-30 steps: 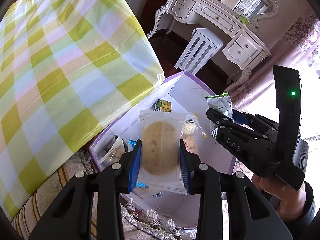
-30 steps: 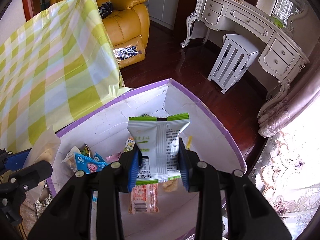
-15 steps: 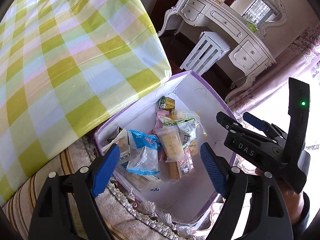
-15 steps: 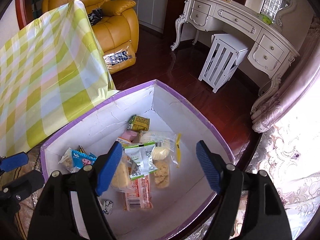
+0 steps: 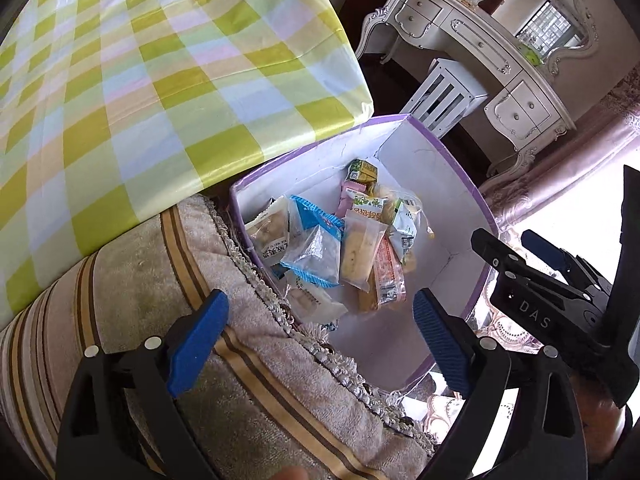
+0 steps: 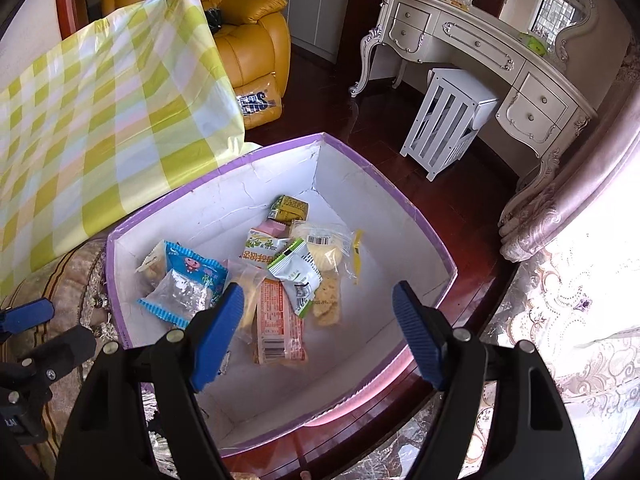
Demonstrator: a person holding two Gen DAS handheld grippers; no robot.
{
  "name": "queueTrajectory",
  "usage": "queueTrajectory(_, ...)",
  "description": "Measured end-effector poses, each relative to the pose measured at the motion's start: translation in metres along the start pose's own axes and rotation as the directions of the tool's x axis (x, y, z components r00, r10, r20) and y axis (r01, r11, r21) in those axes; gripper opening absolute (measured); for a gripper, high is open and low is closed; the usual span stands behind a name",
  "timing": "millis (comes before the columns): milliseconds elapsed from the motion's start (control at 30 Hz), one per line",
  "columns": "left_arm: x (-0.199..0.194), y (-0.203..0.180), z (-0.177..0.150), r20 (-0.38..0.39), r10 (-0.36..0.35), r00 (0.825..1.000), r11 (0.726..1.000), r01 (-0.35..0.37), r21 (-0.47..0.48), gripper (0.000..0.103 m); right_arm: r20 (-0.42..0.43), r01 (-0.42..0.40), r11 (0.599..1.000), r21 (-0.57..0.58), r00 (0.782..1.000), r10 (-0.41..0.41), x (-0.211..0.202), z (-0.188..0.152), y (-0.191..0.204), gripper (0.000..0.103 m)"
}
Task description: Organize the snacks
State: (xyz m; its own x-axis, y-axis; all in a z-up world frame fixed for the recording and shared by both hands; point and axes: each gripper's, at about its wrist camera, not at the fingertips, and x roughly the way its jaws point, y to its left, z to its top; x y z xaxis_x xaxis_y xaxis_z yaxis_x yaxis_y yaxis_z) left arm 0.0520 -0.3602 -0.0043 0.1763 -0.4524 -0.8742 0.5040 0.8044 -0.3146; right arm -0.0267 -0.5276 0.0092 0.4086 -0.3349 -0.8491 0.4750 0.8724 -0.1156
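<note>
Both packets had dropped from the grippers into the purple-rimmed box [image 6: 408, 216], joining the heap of snacks [image 6: 276, 276] ahead of the fingers. Left gripper [image 5: 320, 340] had just been opening, its fingers spread and empty; right gripper [image 6: 318, 332] likewise stood spread, nothing between its fingers.

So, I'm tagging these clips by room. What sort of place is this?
Probably a bedroom or sitting room in a home: an ornate white dressing table with a slatted stool, a yellow leather armchair, and dark wooden flooring.
</note>
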Motion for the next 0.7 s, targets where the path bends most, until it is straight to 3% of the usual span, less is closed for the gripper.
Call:
queueTrajectory(200, 0.0051, 0.0009, 0.0011, -0.015, -0.011, 1.000, 1.000, 0.011, -0.005, 0.097, -0.003, -0.008, 1.000, 0.014, 1.000, 0.008, 0.0011, -0.0010, -0.0033, 0.077)
queueTrajectory(700, 0.0074, -0.0016, 0.0017, -0.023, 0.001, 1.000, 1.000, -0.001, 0.004, 0.098, -0.015, -0.016, 1.000, 0.018, 1.000, 0.016, 0.0047, -0.0023, -0.0031, 0.077)
